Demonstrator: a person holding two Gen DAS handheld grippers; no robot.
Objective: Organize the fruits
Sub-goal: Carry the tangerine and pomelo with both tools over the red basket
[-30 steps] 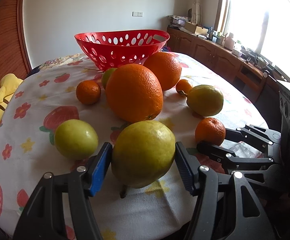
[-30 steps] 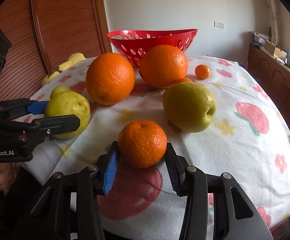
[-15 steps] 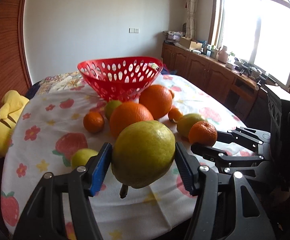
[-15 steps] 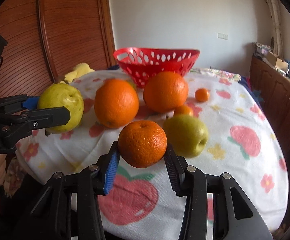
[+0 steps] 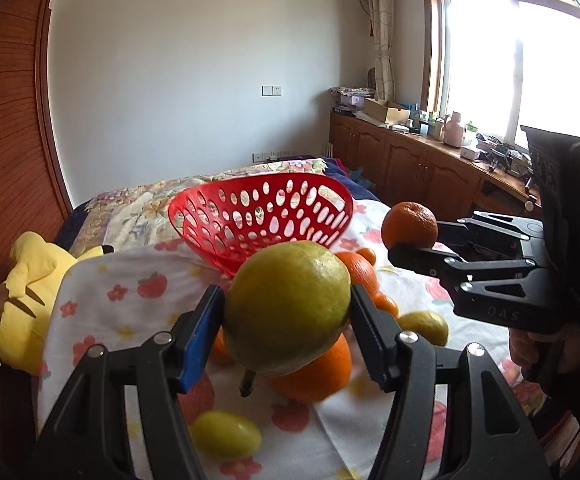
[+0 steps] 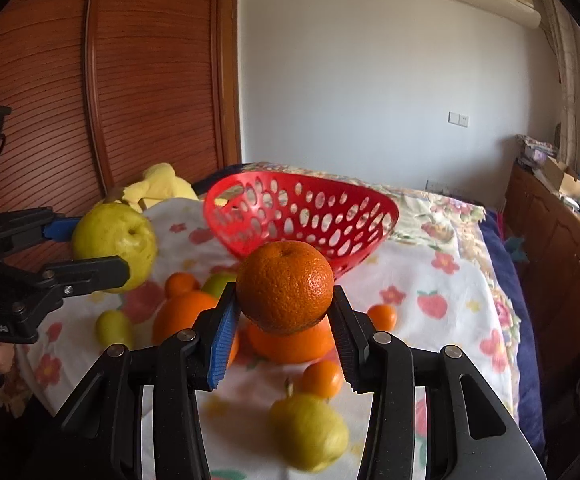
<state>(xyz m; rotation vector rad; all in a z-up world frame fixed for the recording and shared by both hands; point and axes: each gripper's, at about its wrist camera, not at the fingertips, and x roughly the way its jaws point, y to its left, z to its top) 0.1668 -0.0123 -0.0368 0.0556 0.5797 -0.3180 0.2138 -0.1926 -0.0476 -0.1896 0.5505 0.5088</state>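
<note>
embossed letters "das" appear on the side of the right gripper [image 5: 411, 245] body in the left wrist view. white lettering on the left gripper [image 6: 102, 254] body is partly readable only.

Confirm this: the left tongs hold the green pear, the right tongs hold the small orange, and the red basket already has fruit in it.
Wrong on the basket. The red basket is empty, as the right wrist view shows through its holes. The rest stands: the left tongs hold the green pear and the right tongs hold the small orange.

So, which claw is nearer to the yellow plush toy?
Left. The left claw, holding the green pear, is on the side of the plush toy; the right claw is farther away.
</note>
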